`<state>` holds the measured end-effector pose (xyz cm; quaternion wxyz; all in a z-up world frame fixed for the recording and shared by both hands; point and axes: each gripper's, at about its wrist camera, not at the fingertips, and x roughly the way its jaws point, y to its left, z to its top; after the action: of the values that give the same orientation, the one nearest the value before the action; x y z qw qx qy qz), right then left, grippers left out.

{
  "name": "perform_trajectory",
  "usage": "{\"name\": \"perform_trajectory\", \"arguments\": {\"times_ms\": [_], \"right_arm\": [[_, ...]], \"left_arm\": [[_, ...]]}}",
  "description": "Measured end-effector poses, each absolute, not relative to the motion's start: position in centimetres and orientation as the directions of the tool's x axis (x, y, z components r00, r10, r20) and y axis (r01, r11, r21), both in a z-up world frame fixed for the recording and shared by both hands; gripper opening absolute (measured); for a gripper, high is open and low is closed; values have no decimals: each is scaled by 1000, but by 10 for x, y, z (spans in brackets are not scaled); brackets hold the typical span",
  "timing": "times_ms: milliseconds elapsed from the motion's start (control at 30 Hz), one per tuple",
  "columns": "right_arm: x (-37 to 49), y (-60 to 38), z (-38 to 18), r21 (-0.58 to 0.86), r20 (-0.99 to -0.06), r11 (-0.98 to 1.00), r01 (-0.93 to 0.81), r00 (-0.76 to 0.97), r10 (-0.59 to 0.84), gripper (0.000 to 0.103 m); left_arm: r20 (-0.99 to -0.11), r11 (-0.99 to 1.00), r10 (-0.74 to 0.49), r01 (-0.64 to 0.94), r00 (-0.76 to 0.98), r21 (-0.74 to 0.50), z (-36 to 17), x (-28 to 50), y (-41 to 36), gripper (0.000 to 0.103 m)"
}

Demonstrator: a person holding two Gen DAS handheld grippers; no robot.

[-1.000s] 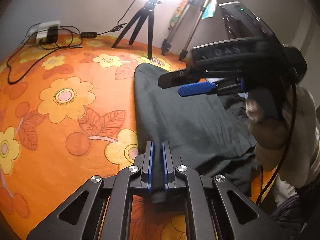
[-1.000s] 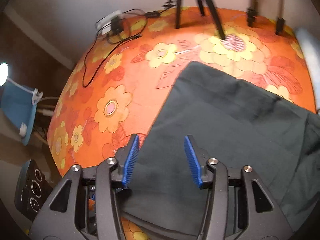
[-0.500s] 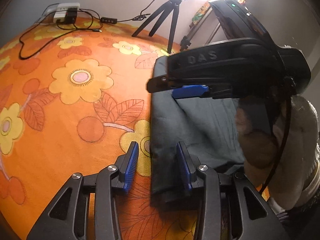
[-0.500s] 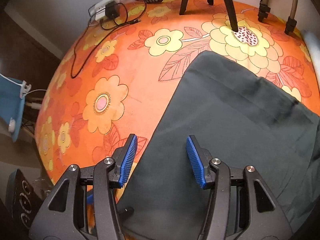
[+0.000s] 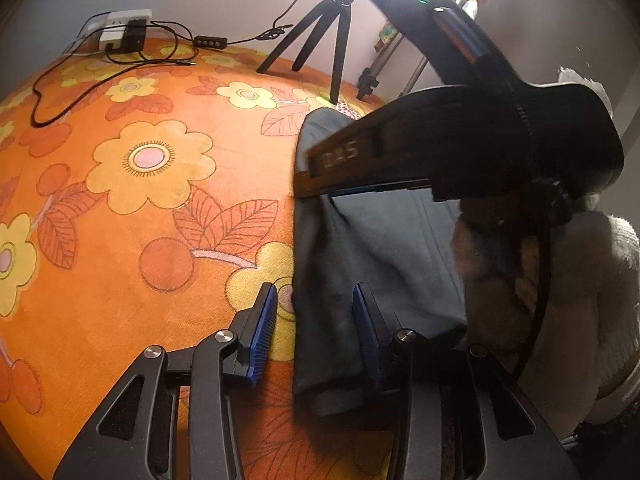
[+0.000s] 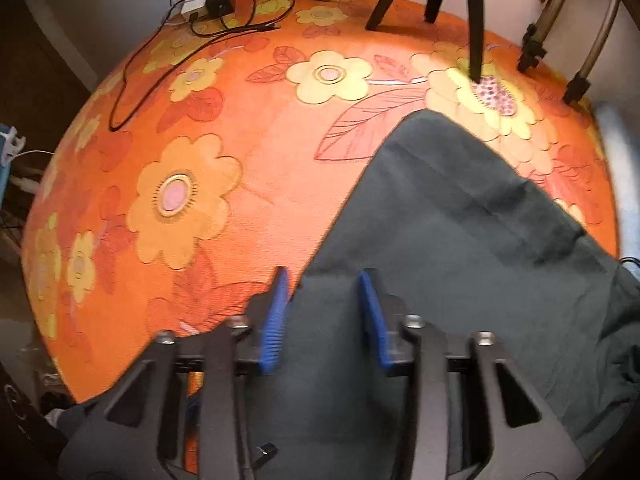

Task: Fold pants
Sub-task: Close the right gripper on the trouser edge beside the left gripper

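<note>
A: What is taking up most of the frame?

B: The rug [image 5: 120, 220], orange with yellow flowers, is filling the left and centre of both wrist views. Its left half is lying bare, so open floor is running from the pants out to the upper left.

A: And the pants?

B: The pants [image 6: 460, 240], dark grey, are lying flat on the rug in the right half of each frame. In the right wrist view their left edge is running diagonally from lower centre up to a corner at upper right, near a tripod [image 6: 472, 12] foot. In the left wrist view a straight vertical edge is sitting at centre.

A: What is crowding the edges?

B: Tripod legs at top centre, stand poles [image 6: 580, 60] at upper right, and cables with a power strip [image 5: 120, 32] at upper left.

A: The grippers?

B: The left gripper [image 5: 314, 328] has just been opening; its jaws are standing apart, straddling the pants' edge without pressing it. The right gripper [image 6: 324, 312] has just been closing; in its own blurred view the pads are still looking apart over the cloth edge. A hand [image 5: 500, 260] is holding it at right.
</note>
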<state>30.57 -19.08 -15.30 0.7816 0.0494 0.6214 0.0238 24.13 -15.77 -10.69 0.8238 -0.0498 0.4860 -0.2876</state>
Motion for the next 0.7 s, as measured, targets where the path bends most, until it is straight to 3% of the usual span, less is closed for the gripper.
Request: {"name": "perform_trajectory", "arguments": {"times_ms": [33,100,300,367,400,567,600,667,700], "right_arm": [[306,-195,-153,129,-967,991,37,227,118,13],[306,-209,-154,196,-959,977,79,222,174,7],[301,-244,-148,354,-917,920,168,254,307,5],[300,-250,-147,366,-912,914,176,263,314,5],[299,-252,-146,377,-908,909,177,264,325,5],[301,-255,-143,387,-904,908,164,265,337,5],[302,-256,-142,390,-903,906,167,261,341,10],[303,-259,-138,392,-902,904,173,265,340,32],[304,-260,-135,388,-901,905,174,280,333,49]], "left_arm": [[-773,830,-521,428,362,-358,-107,242,-160,43],[-776,831,-517,430,362,-353,-107,243,-163,45],[-760,815,-546,431,353,-386,-109,249,-172,45],[-749,808,-563,422,350,-411,-111,249,-173,36],[-746,808,-565,422,352,-412,-111,249,-173,21],[-720,800,-566,477,401,-363,-103,240,-180,12],[-716,799,-565,489,410,-350,-100,237,-181,12],[-709,795,-563,513,425,-324,-96,232,-185,11],[-707,793,-560,527,432,-306,-94,229,-188,11]]}}
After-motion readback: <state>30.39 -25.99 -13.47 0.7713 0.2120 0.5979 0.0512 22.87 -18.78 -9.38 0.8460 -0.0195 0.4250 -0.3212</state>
